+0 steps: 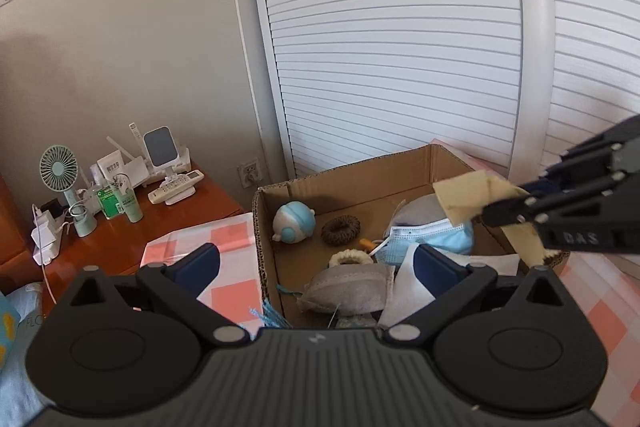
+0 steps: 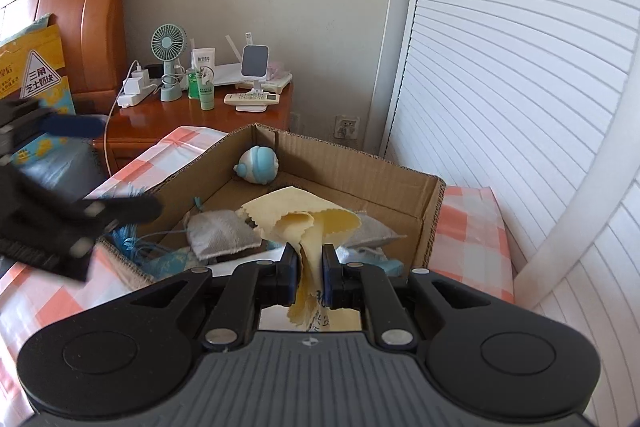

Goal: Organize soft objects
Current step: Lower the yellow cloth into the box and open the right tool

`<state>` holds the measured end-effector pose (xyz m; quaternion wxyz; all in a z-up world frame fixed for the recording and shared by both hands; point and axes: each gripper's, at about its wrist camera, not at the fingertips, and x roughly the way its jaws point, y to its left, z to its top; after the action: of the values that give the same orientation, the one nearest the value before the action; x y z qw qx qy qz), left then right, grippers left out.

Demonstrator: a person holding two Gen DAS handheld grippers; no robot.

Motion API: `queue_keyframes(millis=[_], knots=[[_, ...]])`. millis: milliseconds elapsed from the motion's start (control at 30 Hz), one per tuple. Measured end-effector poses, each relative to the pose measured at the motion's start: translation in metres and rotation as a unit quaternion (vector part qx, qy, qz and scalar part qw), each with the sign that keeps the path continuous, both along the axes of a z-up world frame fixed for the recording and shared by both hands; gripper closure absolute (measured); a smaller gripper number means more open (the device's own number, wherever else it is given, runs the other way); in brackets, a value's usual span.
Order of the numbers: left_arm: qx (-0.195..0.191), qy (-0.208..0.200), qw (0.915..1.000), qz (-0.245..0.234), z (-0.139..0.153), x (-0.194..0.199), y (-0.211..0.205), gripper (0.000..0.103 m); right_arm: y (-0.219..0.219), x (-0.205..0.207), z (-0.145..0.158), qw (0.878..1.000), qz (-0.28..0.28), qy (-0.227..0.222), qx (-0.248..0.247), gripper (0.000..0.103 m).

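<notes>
Gripping a pale yellow cloth (image 2: 304, 223), the right gripper (image 2: 311, 259) has its jaws clenched on the bunched fabric, whose free end fans out ahead of the fingertips over the cardboard box (image 2: 340, 159). Left gripper (image 1: 316, 263): jaws spread wide, nothing between them. Beyond its fingertips, inside the box: blue face mask (image 1: 432, 235), brown hair tie (image 1: 341, 230), grey pouch (image 1: 348, 291), blue-white plush toy (image 1: 294, 222). Box sits on a pink checked cover (image 1: 228, 267).

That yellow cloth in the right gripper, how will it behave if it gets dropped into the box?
Probably floppy: the yellow cloth folds and droops around the right gripper. It looks thin and light, so it would likely crumple onto the things in the cardboard box rather than roll.
</notes>
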<state>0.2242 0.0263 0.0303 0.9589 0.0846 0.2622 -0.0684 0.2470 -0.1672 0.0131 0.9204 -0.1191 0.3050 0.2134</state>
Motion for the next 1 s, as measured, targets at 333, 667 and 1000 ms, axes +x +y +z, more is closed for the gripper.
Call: queue_keyframes(millis=[333,667,1000], knots=[[-0.023,0.006,0.9994,0.024,0.005,-0.032,0.002,0.001,0.013,0.030,0.000,0.999,-0.031,-0.002,0.009,0.000],[-0.043,0.054,0.9948,0.075,0.023,-0.056,-0.003,0.001,-0.001,-0.018,0.013,0.995,-0.089,0.039,-0.004,0.000],[-0.040,0.084,0.9895,0.111,0.026,-0.079,-0.009,0.001,-0.016,-0.099,0.017,0.982,-0.178,0.058,-0.008,0.000]])
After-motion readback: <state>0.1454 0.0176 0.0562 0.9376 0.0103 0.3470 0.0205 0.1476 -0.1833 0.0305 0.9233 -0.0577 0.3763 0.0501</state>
